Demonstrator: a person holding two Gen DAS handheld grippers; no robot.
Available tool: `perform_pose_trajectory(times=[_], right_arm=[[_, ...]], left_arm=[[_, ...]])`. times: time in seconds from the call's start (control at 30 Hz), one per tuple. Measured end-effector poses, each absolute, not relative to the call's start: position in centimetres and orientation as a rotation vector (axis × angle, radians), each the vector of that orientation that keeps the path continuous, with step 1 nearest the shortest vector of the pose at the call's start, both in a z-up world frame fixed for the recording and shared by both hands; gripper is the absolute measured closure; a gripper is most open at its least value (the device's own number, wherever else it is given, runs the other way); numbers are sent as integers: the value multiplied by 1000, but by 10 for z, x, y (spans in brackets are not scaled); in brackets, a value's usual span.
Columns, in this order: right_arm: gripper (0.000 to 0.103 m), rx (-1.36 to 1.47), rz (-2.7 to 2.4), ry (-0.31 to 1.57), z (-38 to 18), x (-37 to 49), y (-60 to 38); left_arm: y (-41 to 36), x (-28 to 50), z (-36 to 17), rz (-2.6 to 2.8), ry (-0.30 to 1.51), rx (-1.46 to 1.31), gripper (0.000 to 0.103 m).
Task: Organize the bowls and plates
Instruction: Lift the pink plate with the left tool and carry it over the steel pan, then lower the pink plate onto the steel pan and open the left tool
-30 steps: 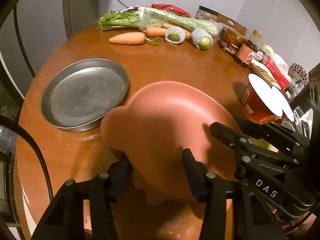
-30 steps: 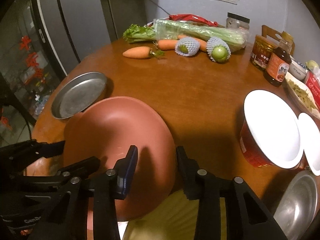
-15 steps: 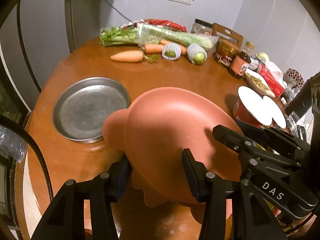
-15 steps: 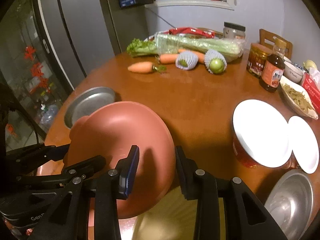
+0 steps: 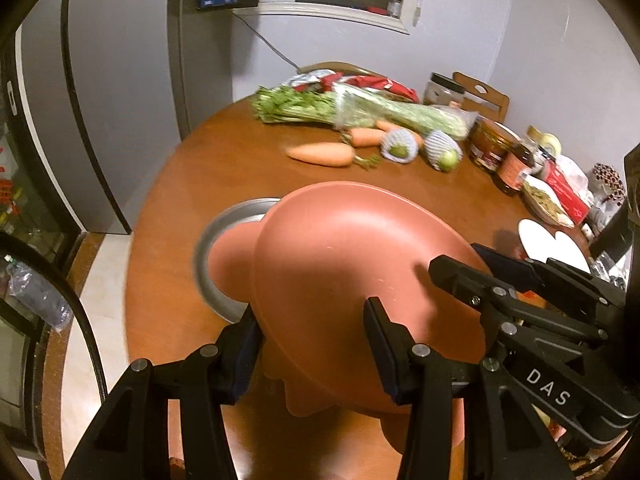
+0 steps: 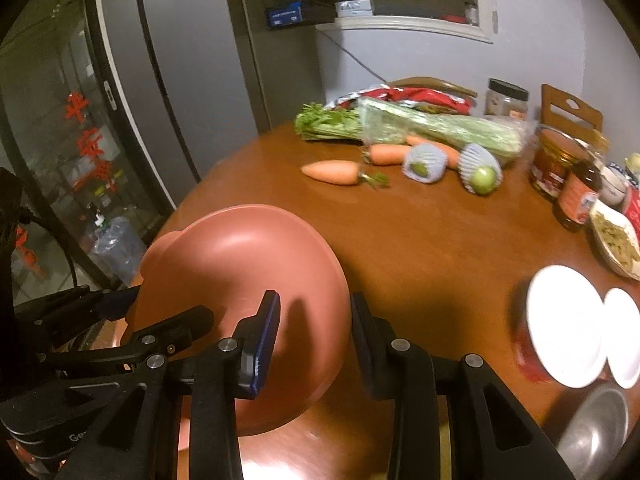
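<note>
A terracotta-coloured plate [image 5: 344, 264] with rounded lobes on its rim is held tilted above the round wooden table [image 5: 240, 168], gripped from two sides. The left gripper [image 5: 312, 344] is clamped on the near edge of the plate, one pad under the rim and the other pressed on the upper face. The right gripper [image 6: 314, 332] is likewise clenched on the opposite edge, its blue-padded finger [image 6: 260, 344] set against the inner surface and the other finger against the outside of the rim. In the left wrist view, the right gripper is seen entering from the right, its body marked "DAS". A shallow metal pan [image 5: 224, 240] lies on the table beneath and behind the held plate and is partly hidden by it. At the far side of the table, a bunch of celery [image 6: 400, 128] in a clear wrap, several carrots [image 6: 332, 172] and two green fruits in foam netting [image 6: 480, 172] are laid close together. Jars and a sauce bottle [image 6: 580, 200] stand along the right edge. Two white plates [image 6: 568, 336], one overlapping the other, rest on a red container near the right edge, and a metal bowl [image 6: 596, 432] is seen just beside them at the lower right. A grey refrigerator [image 6: 180, 80] stands behind the table.
</note>
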State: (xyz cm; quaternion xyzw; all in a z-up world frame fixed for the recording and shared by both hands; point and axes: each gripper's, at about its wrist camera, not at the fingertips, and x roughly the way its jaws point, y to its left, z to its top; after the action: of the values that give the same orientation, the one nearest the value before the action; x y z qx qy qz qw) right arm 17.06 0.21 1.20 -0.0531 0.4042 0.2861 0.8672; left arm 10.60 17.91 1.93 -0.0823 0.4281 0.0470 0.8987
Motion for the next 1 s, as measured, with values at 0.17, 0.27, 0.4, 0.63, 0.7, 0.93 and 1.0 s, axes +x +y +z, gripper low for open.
perform_pose_trajectory(times=[0.17,0.27,0.4,0.63,0.7,0.93,1.0], right_arm=[[66,-111,604,849,9,181,39],[66,-122,599,856,4,186,59],[67,-128,573,861,-9,197,77],[67,-125,534,895,-28,215,83],[67,-128,538,903,-31,217,84],[66,-142,522,902,-36,219,86],[64,-126,501,898,-34,219,80]], left_arm=[[211,115,16,113,895,-165,54],[225,122,12,115,887,-152,54],[237,137,2,108,894,-140,55],[245,158,-18,85,930,-163,55],[247,161,-20,93,930,-155,55],[253,168,-32,115,945,-164,54],[257,168,-31,121,936,-172,54]])
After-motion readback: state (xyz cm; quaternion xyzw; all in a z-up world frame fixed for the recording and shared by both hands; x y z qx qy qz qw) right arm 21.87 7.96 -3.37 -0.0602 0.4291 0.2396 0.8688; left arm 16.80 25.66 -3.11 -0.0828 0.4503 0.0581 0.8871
